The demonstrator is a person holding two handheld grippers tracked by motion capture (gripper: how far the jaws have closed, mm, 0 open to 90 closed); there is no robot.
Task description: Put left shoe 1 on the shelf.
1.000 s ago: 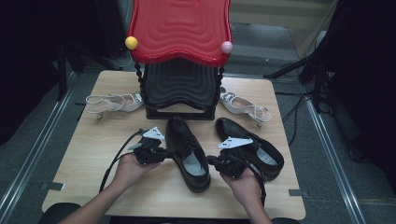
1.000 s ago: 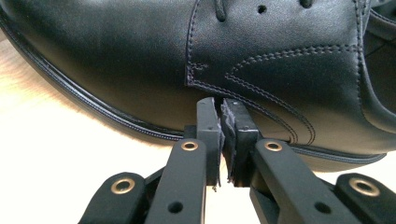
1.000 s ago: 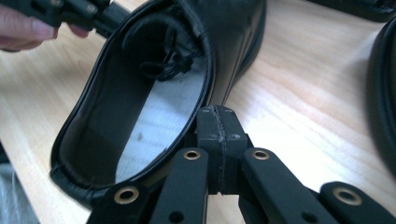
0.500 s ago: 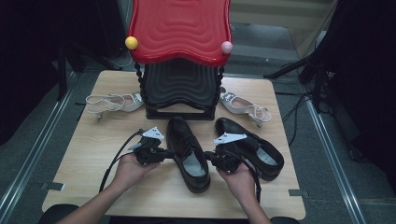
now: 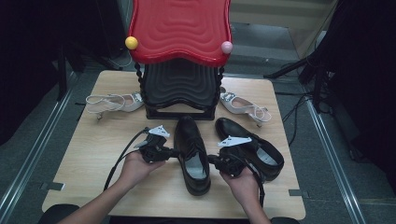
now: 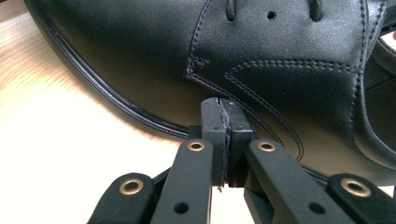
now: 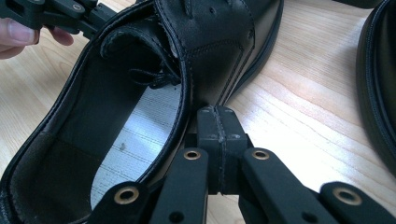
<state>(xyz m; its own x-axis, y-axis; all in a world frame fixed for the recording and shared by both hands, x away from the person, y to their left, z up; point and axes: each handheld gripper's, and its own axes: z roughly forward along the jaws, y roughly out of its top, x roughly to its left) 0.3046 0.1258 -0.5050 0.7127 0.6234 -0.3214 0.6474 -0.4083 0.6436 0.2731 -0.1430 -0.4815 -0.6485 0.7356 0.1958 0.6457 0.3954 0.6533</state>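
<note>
Left gripper view is showing me my left gripper (image 6: 223, 105) with its jaws clenched tight on nothing, having just been closing the last bit, and their tips are pressing against the outer side of the black dress shoe (image 6: 243, 60) just above its welt. Right gripper view is giving me the right gripper (image 7: 218, 112) with jaws likewise clenched pad to pad and empty, and their tips are sitting at the opposite side of the same shoe, right by the rim of its opening, where the grey insole (image 7: 135, 144) is showing. So I am bracketing this shoe between the two closed grippers rather than gripping it.

In the high view the shoe (image 5: 192, 154) is lying flat on the wooden counter (image 5: 93, 154) near its front edge, toe pointing away from me, with my left gripper (image 5: 173, 152) at its left flank and my right gripper (image 5: 211, 161) at its right. The second black shoe (image 5: 252, 147) is lying just beside my right hand, angled outward. Behind both is standing a red and black tiered rack (image 5: 180, 56), with one white heeled sandal (image 5: 112, 102) to its left and another white sandal (image 5: 245, 106) to its right.
</note>
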